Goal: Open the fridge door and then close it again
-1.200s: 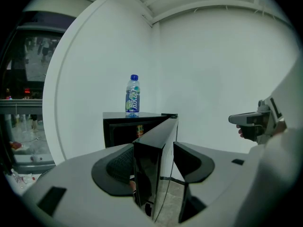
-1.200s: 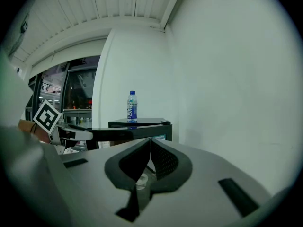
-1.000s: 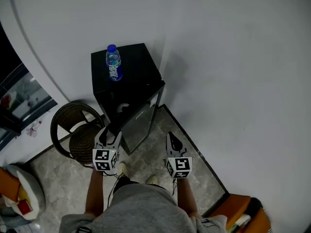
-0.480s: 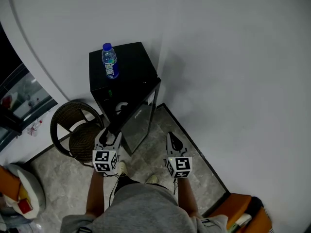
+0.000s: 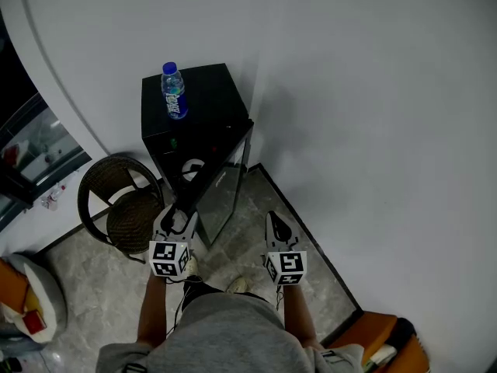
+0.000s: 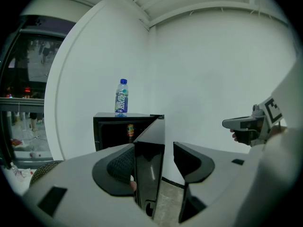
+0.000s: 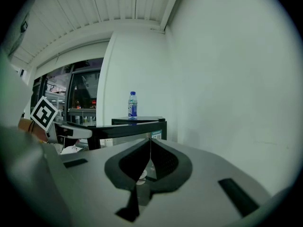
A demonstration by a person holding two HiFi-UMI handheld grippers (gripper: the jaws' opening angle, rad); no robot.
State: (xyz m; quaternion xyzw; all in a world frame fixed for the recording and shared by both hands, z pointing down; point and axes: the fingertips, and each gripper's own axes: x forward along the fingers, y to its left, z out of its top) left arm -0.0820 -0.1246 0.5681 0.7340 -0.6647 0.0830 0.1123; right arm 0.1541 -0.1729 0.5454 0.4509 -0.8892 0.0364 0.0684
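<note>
the black fridge has its glossy door partly open. the left gripper holds its jaws apart astride the door edge; the right gripper is closed, empty.

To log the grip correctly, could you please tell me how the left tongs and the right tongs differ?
The left tongs stand apart; the right tongs are closed together. The left tongs straddle the edge of the fridge door; the right tongs hold nothing. Both point toward the fridge.
</note>
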